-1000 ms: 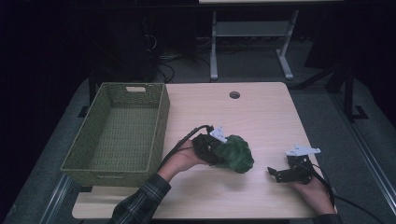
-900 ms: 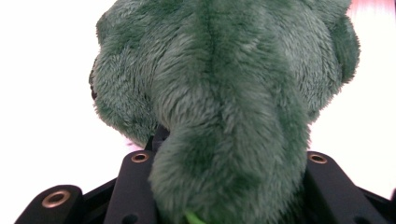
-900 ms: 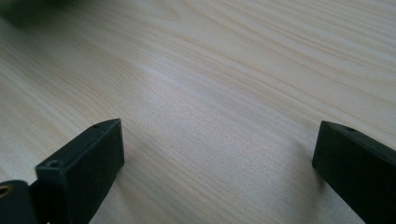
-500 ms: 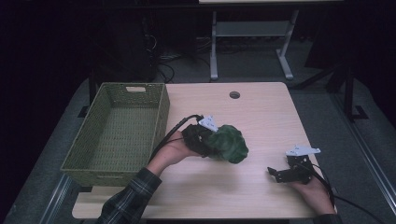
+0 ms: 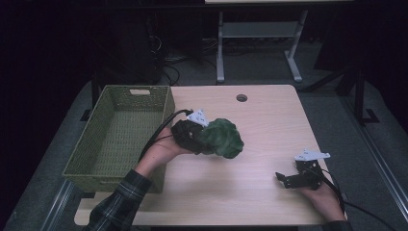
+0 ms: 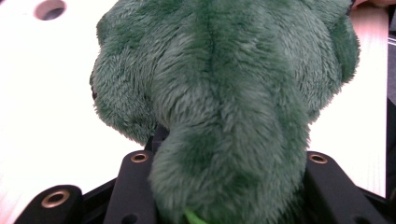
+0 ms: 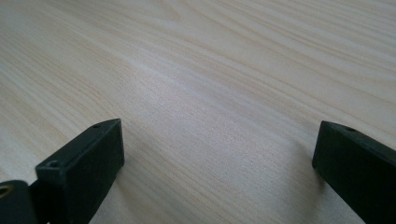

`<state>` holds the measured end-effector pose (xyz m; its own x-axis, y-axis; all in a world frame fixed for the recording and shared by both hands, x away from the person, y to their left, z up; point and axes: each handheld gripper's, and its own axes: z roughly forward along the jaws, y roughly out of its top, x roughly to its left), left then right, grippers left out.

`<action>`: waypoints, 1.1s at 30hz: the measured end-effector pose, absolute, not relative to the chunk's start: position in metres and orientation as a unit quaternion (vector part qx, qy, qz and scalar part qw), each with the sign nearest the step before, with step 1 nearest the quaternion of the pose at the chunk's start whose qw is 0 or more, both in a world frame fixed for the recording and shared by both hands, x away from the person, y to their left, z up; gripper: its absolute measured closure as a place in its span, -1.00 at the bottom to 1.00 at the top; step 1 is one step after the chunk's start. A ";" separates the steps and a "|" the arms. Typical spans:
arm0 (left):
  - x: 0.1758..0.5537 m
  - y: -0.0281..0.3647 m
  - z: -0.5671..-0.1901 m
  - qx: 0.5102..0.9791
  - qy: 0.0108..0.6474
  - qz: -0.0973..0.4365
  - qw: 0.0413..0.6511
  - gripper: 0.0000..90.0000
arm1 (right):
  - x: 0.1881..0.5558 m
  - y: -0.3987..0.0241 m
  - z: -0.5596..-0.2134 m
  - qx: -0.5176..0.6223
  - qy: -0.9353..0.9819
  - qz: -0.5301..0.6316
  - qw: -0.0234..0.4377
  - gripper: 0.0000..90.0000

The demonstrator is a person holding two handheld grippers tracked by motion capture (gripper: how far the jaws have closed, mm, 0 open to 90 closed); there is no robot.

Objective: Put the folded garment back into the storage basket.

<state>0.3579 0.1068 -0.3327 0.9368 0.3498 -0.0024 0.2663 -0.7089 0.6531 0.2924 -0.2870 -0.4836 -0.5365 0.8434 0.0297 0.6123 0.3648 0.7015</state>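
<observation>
While the right gripper (image 5: 288,180) rests on the table (image 5: 269,120) at lower right of the high view, jaws spread wide with bare wood between them, the left gripper (image 5: 204,139) does the work. Its jaws sit partway closed, clamped on the green plush toy (image 5: 222,138), fur bulging over both black jaws in the left gripper view (image 6: 224,107). Change noted: a second ago the toy lay lower in frame, on the wood; now it hangs clear of the surface, shifted up-frame and leftward, nearer the woven basket (image 5: 163,103) at centre left. Likely reading: lift done, carry toward basket under way. Basket looks bare inside. Grip appears secure.
</observation>
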 end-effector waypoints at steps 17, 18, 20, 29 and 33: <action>0.359 0.183 -0.304 0.902 0.223 0.112 0.353 0.27 | 0.292 -0.287 -0.484 0.451 0.808 0.339 0.171 -0.96; 0.358 0.187 -0.303 0.901 0.226 0.115 0.353 0.27 | 0.292 -0.287 -0.484 0.451 0.808 0.339 0.171 -0.96; 0.358 0.195 -0.300 0.898 0.233 0.119 0.354 0.27 | 0.292 -0.287 -0.484 0.451 0.808 0.339 0.171 -0.96; 0.354 0.232 -0.295 0.885 0.264 0.143 0.355 0.27 | 0.292 -0.287 -0.484 0.451 0.808 0.339 0.171 -0.96; 0.352 0.251 -0.292 0.874 0.288 0.156 0.360 0.27 | 0.292 -0.287 -0.484 0.451 0.808 0.339 0.171 -0.96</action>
